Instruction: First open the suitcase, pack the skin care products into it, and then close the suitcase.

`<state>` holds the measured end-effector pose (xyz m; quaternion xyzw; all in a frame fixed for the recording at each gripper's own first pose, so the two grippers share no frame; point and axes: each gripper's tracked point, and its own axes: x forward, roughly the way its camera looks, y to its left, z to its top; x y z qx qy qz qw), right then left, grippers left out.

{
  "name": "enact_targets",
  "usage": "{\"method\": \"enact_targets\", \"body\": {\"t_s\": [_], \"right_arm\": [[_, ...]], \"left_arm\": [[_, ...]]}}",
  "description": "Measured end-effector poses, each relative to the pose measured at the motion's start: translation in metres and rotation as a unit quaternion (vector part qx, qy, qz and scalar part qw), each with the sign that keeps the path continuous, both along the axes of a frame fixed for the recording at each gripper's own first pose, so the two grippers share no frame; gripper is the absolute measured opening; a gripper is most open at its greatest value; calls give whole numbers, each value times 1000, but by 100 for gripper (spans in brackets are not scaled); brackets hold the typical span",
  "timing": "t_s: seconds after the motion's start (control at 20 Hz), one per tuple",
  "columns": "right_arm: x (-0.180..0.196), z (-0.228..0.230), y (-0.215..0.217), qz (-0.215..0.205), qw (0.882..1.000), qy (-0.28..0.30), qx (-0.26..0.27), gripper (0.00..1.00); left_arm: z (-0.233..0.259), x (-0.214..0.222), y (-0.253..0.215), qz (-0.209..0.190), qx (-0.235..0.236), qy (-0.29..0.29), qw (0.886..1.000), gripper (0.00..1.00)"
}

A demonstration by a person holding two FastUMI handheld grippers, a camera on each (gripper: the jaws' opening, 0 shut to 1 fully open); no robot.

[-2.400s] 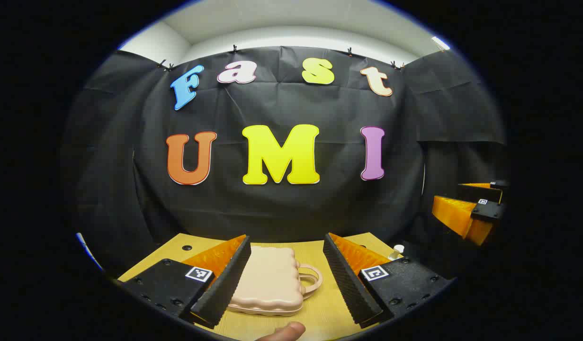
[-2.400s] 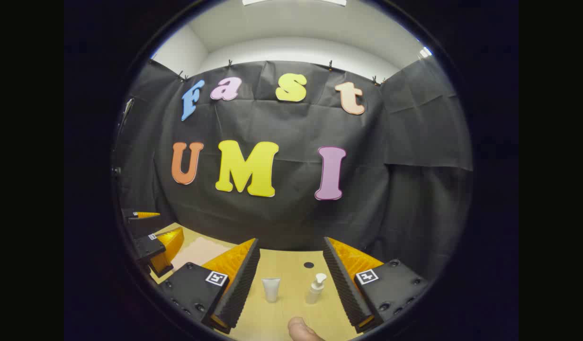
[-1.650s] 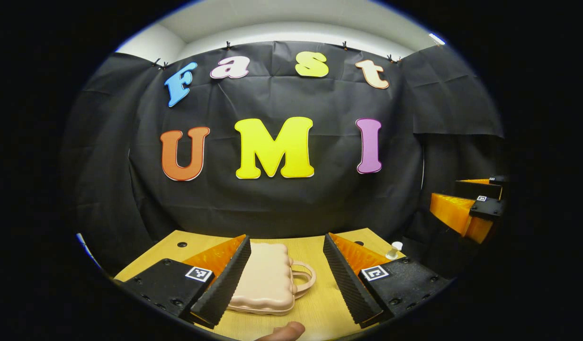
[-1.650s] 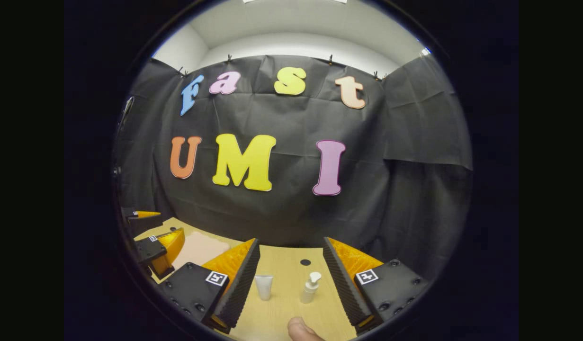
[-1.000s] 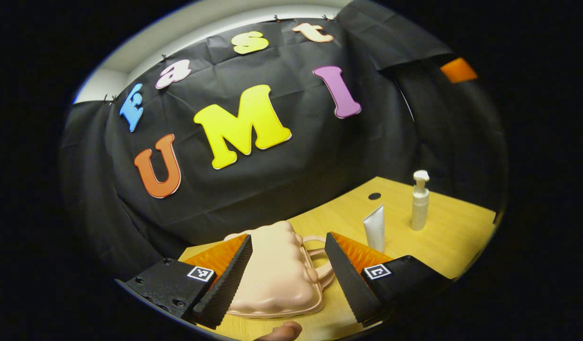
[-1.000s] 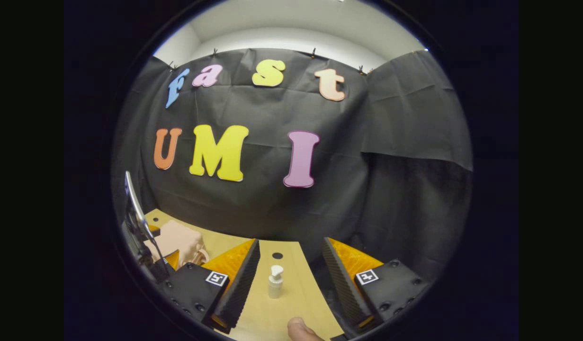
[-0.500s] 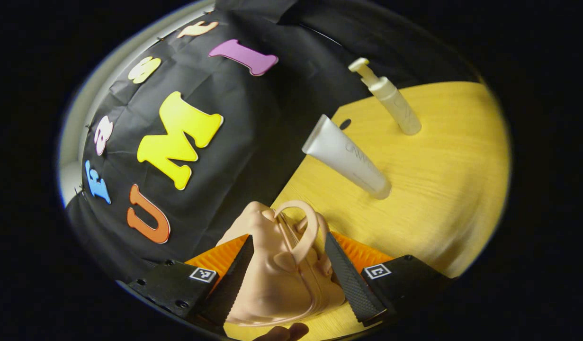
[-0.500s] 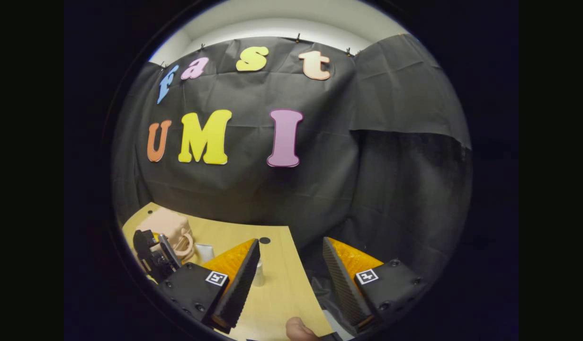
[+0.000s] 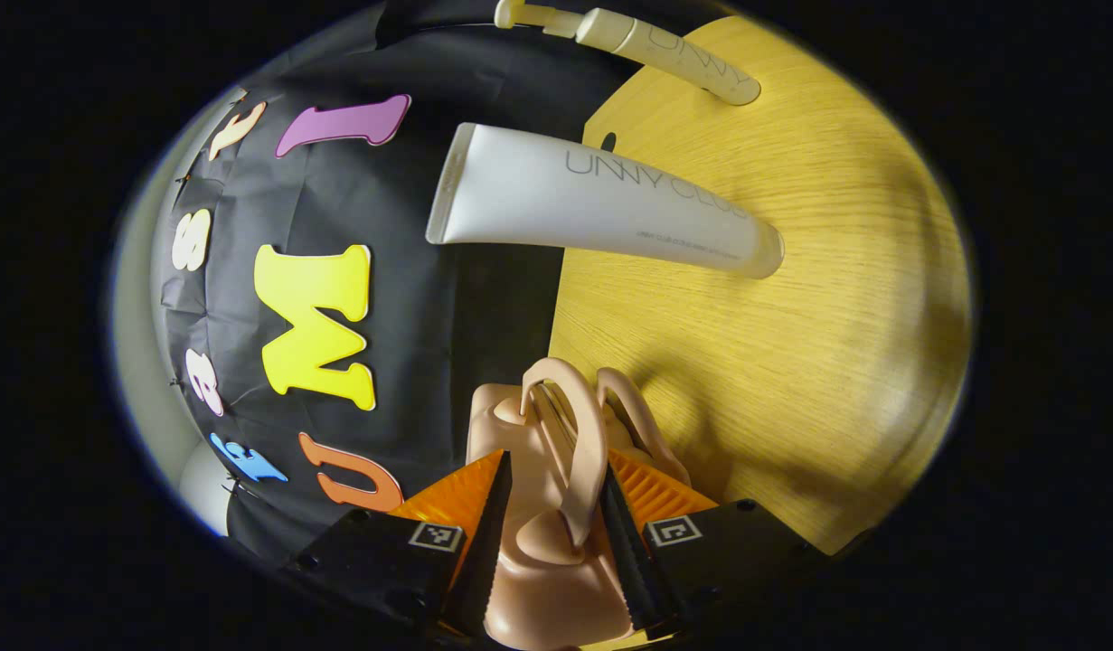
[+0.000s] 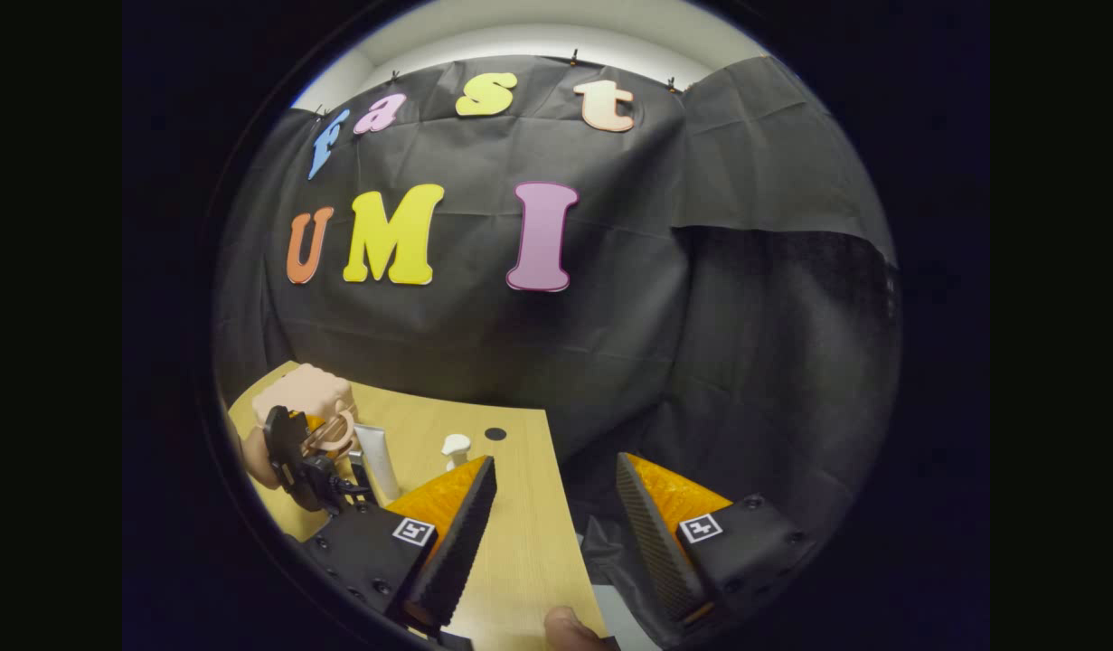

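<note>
Left tool (image 9: 549, 533): narrowed around the suitcase, one finger on each side of its body, both looking pressed against the shell; the left gripper view is rolled sideways, so the tabletop stands upright at the right of that view.
Left tool, far view: in the right gripper view it (image 10: 303, 461) shows at the low left, at the suitcase's near end, with part of a hand (image 10: 253, 461) beside it.
Suitcase (image 9: 547, 542): small, peach-coloured, with a wavy shell; its two looped handles (image 9: 581, 434) stick out past the fingertips, away from the camera. I cannot tell whether the lid is still latched. In the right gripper view the suitcase (image 10: 301, 394) sits near the tabletop's left far corner.
Tube (image 9: 601, 210): white, standing on its cap on the tabletop just beyond the suitcase's handles; in the right gripper view it (image 10: 375, 461) stands just right of the suitcase.
Pump bottle (image 9: 651, 50): pale, upright, farther from the suitcase than the tube; its pump head (image 10: 455, 445) peeks over the right tool's finger.
Right tool (image 10: 549, 533): fingers spread wide, holding nothing, well to the right of the suitcase, over the tabletop's right edge.
Thumb tip (image 10: 570, 631): at the bottom edge of the right gripper view.
Tabletop (image 9: 818, 344): light wood, with a small dark hole (image 10: 495, 434) beyond the pump bottle.
</note>
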<state>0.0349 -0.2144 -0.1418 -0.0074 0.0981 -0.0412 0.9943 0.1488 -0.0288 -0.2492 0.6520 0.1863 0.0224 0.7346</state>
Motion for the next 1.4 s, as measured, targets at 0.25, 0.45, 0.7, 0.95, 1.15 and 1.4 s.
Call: {"method": "enact_targets", "body": {"t_s": [0.25, 0.45, 0.7, 0.95, 1.15, 1.4], "right_arm": [[-1, -1, 15, 1, 1000, 4, 1, 79], [-1, 9, 33, -6, 1000, -1, -4, 79], [1, 28, 61, -27, 1000, -11, -4, 80], [9, 48, 97, -41, 999, -21, -7, 80], [13, 67, 135, -42, 999, -26, -7, 80], [18, 84, 191, -28, 999, -27, -7, 80]], "left_arm": [[-7, 7, 3, -6, 34, 49, 998, 16], [-7, 5, 2, -12, -13, 60, 998, 10], [30, 4, 15, -12, -91, 46, 995, 5], [100, -5, 45, -6, -171, 5, 985, 3], [157, -7, 103, 7, -232, -40, 972, 3], [196, -7, 202, 31, -309, -101, 945, 3]]}}
